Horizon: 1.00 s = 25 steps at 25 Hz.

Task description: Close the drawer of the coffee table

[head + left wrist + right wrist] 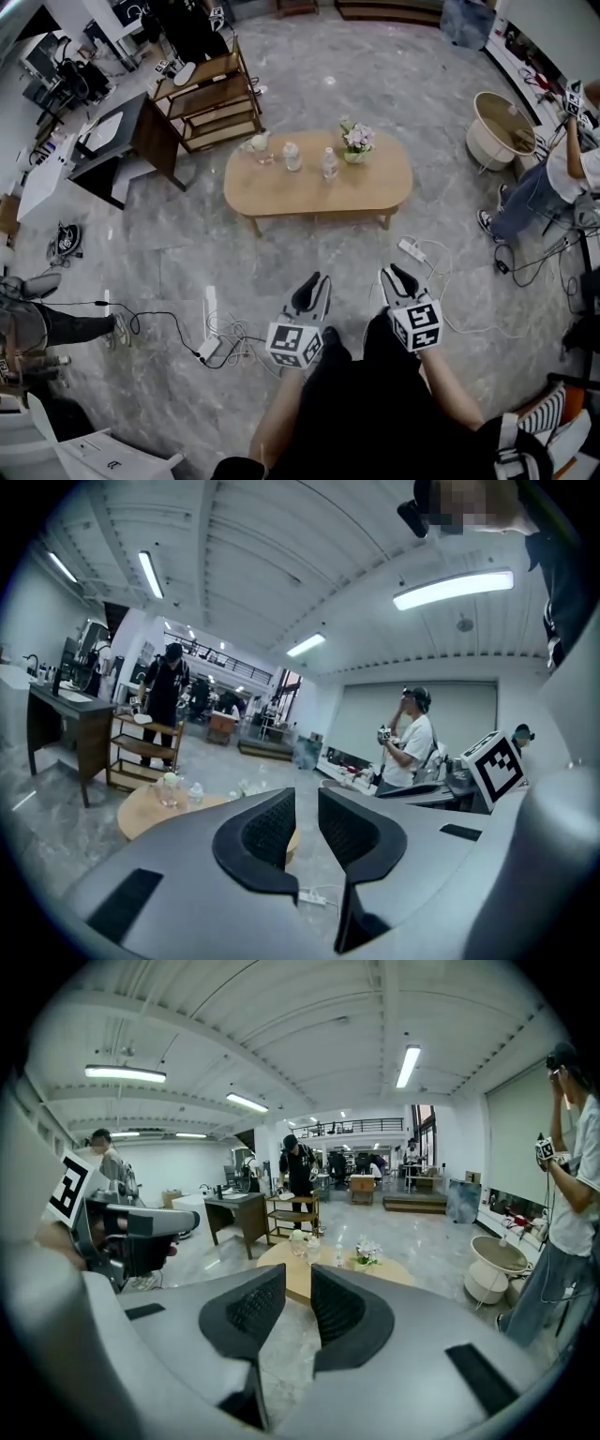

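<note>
The oval wooden coffee table (375, 192) stands on the grey floor ahead of me, also seen in the left gripper view (141, 816) and the right gripper view (398, 1271). On it are a glass jar (260, 143), two small bottles (292, 156) and a flower pot (356, 141). I cannot make out a drawer on its near side. Both grippers hang in the air well short of the table. My left gripper (319, 279) (306, 803) has a narrow gap between its jaws and nothing in it. My right gripper (392, 272) (298, 1279) is likewise narrowly open and empty.
A power strip (412, 250) and cables (211, 337) lie on the floor between me and the table. A wooden shelf (211, 98) and dark desk (141, 136) stand at back left, a round white side table (502, 127) at right. A person (553, 178) stands at right.
</note>
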Motion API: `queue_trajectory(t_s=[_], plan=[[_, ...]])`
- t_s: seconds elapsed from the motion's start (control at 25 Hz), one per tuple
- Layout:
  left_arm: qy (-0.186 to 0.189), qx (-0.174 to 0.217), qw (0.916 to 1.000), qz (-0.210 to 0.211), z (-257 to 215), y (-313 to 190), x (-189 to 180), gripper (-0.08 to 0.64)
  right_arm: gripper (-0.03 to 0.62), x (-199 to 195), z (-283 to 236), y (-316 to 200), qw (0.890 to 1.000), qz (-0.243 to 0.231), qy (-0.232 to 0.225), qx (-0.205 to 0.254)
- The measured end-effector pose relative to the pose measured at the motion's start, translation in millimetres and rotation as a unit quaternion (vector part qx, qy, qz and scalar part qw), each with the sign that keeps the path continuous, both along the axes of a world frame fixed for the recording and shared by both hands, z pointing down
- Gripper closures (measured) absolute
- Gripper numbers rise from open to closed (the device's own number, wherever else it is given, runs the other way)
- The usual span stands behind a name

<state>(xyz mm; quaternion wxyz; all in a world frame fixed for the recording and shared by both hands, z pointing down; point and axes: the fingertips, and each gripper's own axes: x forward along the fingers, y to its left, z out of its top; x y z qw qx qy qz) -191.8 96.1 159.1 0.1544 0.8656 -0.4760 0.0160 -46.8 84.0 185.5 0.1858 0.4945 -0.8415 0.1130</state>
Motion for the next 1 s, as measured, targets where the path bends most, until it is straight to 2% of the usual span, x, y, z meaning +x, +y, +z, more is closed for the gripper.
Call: queue_trajectory(t_s=[0.28,0.48,0.6,0.8,1.0], plan=[[-0.010,0.015,0.9998,0.008,-14.6,32.5,33.3,0.500,0.525,6.9,-17.0,36.5,0.999,-0.025,-0.025,0.009],[0.004,0.023,0.9997,0.007,-29.8,57.1,76.8,0.509,0.540,34.0,-32.2,60.6,0.998,-0.044,-0.034,0.021],[-0.003,0.029,0.9994,0.018,-37.4,73.6,105.3,0.512,0.568,54.1,-40.6,77.4,0.997,-0.046,-0.054,0.025],[-0.010,0.024,0.9995,0.018,-45.2,98.5,149.1,0.514,0.578,92.2,-53.3,103.7,0.994,-0.060,-0.083,0.027],[-0.024,0.028,0.9992,0.016,-44.0,111.8,169.4,0.514,0.579,103.2,-69.7,114.0,0.990,-0.095,-0.089,0.061]])
